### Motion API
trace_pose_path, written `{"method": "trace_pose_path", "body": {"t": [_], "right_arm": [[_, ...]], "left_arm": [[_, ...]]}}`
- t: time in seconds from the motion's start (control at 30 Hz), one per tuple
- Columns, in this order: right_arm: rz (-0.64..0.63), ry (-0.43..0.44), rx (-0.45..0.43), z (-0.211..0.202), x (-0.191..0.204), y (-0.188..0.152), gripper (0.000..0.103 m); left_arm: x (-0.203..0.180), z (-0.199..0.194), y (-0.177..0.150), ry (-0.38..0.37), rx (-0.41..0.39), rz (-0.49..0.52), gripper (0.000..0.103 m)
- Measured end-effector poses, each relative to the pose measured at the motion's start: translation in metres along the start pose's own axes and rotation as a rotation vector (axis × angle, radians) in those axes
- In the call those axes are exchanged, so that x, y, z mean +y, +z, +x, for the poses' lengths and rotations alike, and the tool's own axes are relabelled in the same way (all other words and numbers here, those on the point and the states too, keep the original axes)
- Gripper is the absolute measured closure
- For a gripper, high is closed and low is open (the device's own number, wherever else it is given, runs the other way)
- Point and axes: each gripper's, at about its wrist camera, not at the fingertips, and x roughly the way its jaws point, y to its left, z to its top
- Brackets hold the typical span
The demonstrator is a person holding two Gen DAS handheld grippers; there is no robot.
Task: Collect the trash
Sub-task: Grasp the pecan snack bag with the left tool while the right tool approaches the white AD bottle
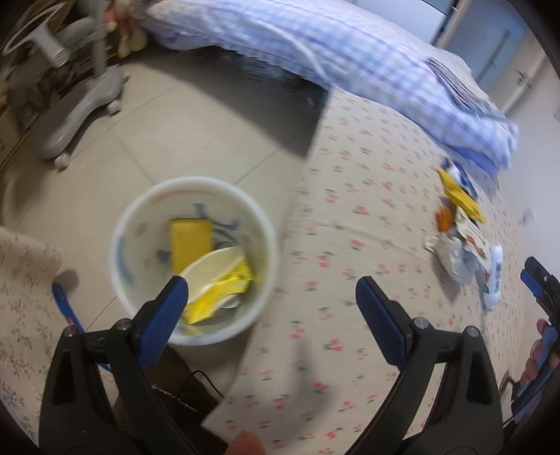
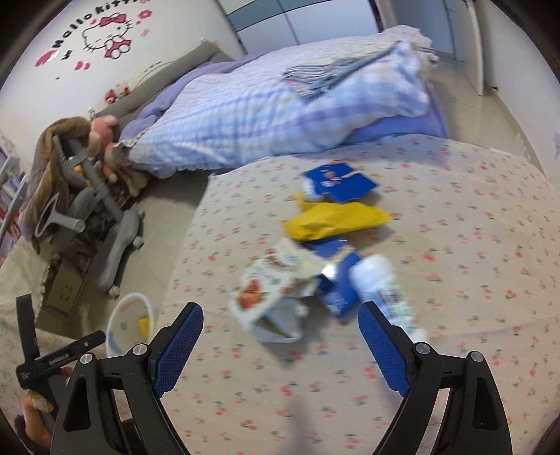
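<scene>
- Left tongs gape wide, holding nothing; the white bin, with yellow wrappers inside, sits on the floor just beyond its left tip.
- Right tongs gape wide, holding nothing; the trash pile lies on the bed just ahead.

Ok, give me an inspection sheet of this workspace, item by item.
Surface: bed with flowered sheet, bare apart from the trash pile.
Job's things: white bin on the floor beside the bed, already holding yellow packets; trash pile on the sheet: yellow bag, blue cartons, torn wrapper, white bottle.
Clutter: checked quilt bunched further up the bed.
Grippers: left hand-held gripper open, empty; right hand-held gripper open, empty, facing the pile.
Cables: thin black cable below the bin.
Surroundings: grey wheeled stand, soft toys, wall sticker.
</scene>
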Motion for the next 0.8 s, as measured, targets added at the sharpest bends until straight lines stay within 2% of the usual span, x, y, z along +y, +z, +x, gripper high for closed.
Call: {"method": "trace_pose_path", "body": {"t": [0.13,0.4,0.8], "right_arm": [[0.044,-0.045,-0.007,-0.007,-0.040,-0.003,0.011],[0.134,-0.070,0.003,-0.013,-0.103,-0.008,0.011],[0.176,-0.062,0.046,0.002,-0.126,-0.010,0.011]], "left_arm": [[-0.033,0.004,0.000,-0.026,0.008,0.047,0.007],[-0.091,0.010,0.008,-0.097,-0.002,0.099,0.007],[-0.179,0.029,0.014,-0.261,-0.012,0.215,0.010]]}}
